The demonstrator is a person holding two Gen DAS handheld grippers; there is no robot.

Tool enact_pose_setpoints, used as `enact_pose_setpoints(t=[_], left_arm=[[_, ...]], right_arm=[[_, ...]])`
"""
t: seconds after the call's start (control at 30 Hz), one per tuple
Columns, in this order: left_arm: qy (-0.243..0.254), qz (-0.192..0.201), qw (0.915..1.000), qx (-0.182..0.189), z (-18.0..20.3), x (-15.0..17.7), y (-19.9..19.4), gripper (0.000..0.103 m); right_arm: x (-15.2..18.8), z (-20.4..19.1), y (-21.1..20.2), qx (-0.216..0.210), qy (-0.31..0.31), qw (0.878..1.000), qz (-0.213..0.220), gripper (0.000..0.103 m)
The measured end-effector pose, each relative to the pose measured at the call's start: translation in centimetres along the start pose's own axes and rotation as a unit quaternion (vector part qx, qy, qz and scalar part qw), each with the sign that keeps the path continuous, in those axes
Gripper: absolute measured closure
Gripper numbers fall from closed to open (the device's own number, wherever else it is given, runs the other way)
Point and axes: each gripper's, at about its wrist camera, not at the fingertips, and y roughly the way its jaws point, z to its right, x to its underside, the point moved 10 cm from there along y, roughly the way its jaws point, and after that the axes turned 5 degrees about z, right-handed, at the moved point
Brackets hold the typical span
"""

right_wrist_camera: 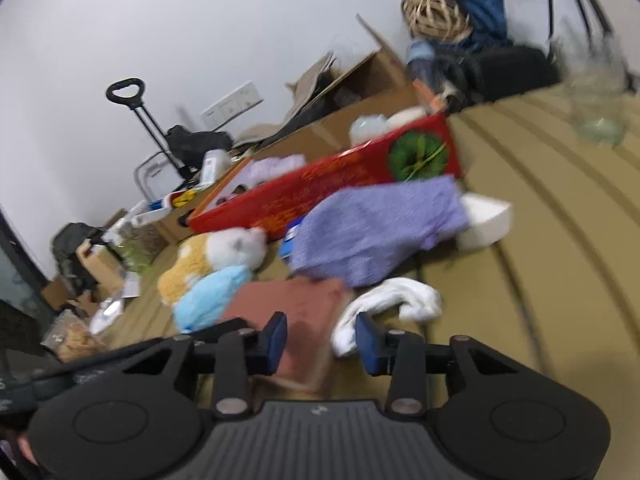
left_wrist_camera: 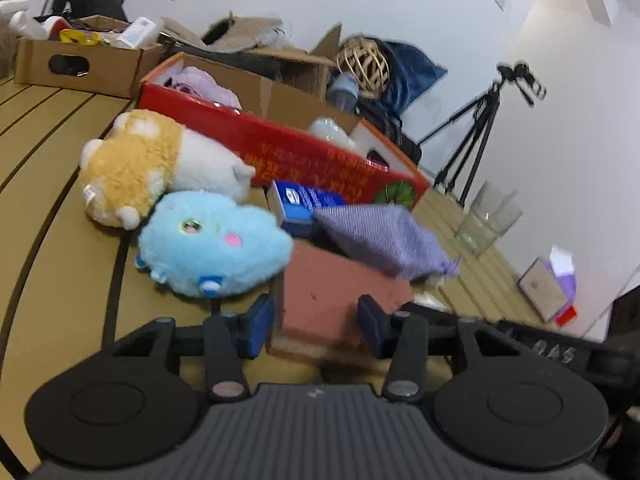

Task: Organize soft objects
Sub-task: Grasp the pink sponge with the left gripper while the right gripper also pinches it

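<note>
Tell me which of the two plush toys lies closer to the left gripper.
The light blue plush toy; it lies just ahead of the left gripper, while the yellow-and-white plush toy sits behind it, against the red box.

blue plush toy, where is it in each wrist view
Left wrist view: blue plush toy left of centre, beside the brown cloth.
Right wrist view: lower left, in front of the yellow-and-white plush.
Shared landmark: the red box behind the toys.
</note>
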Motion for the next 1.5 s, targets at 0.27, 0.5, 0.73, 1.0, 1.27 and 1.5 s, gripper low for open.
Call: enact_pose_setpoints(t=[0.27,0.5,0.73,1.0,1.27,1.5], left_arm=[[0.012,0.028,0.9995,-0.001,2.0,-0.1,-5.0,0.073],[0.019,0.042,0.9989,-0.006,3.0,1.0,-8.6,0.078],[0.003,0.013,0.9995,-0.029,1.2,4.0,-8.9,0.074],[-0.035,0.012,0.9993,-0.010,0.0,3.3,-8.4,0.053],[-0.060,-0.013,0.9981,0.003,-0.7,4.0,-7.3,0.054],[-0.060,-0.014,0.9979,0.020,-0.5,4.0,-7.3,0.069]], right_arm=[[0.4,-1.4,-2.8,-0.004,0.007,1.000,0.004,0.073],[1.9,-2.5,-5.6,-0.009,0.003,1.000,0.006,0.076],[4.2,-2.8,-5.3,-0.011,-0.019,1.000,-0.010,0.071],[3.3,-2.6,-6.0,-0.001,-0.015,1.000,0.019,0.055],[1.9,-3.1,-7.9,0.071,-0.133,0.986,0.067,0.046],[3.5,-4.7,-4.4,-0.026,-0.096,0.995,-0.022,0.074]])
